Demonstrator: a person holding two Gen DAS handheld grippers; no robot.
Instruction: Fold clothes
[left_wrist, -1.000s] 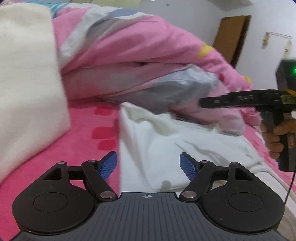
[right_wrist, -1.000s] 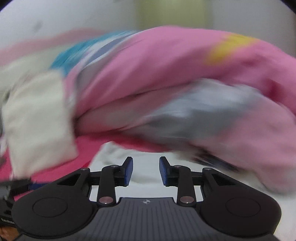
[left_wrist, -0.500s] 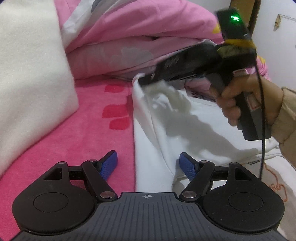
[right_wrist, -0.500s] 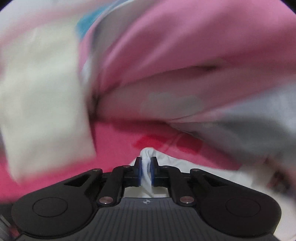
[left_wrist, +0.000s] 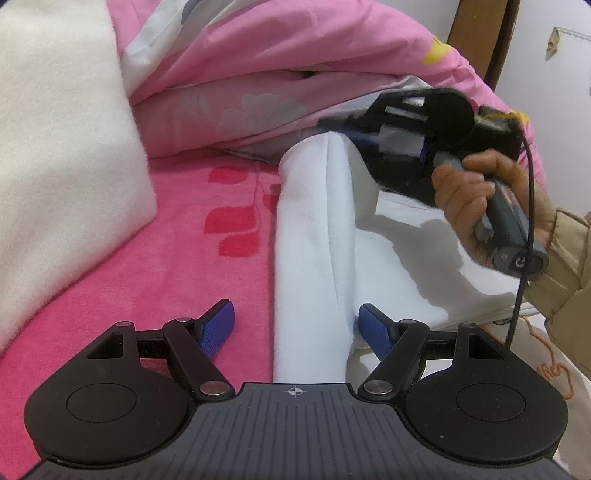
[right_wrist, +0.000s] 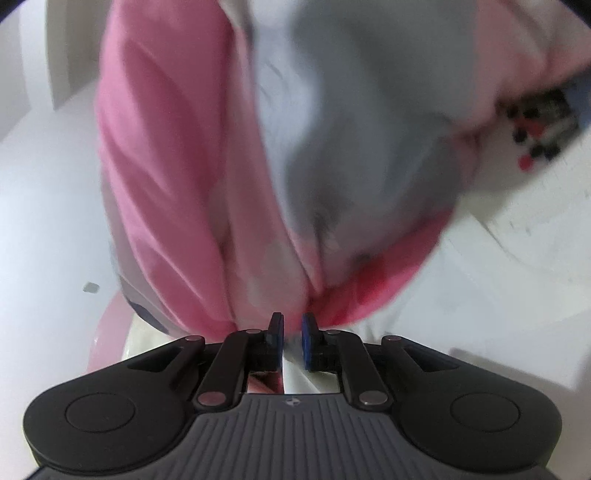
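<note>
— Now, left hand-held gripper (left_wrist: 295, 325)?
— Spread wide over the near end of the white garment (left_wrist: 314, 258), gripping nothing; one blue pad above the pink bed sheet (left_wrist: 207, 258), the other just beside a fold.
— And the right hand-held gripper (right_wrist: 291, 341)?
— Nearly shut yet easing apart, white cloth pinched between the pads; held by a hand (left_wrist: 480, 199) in a beige sleeve (left_wrist: 557, 273).
— Garment's place?
— Flat on the bed, left edge folded over, far corner lifted, right below the pink quilt (left_wrist: 295, 74). White pillow (left_wrist: 62, 147) well left.
</note>
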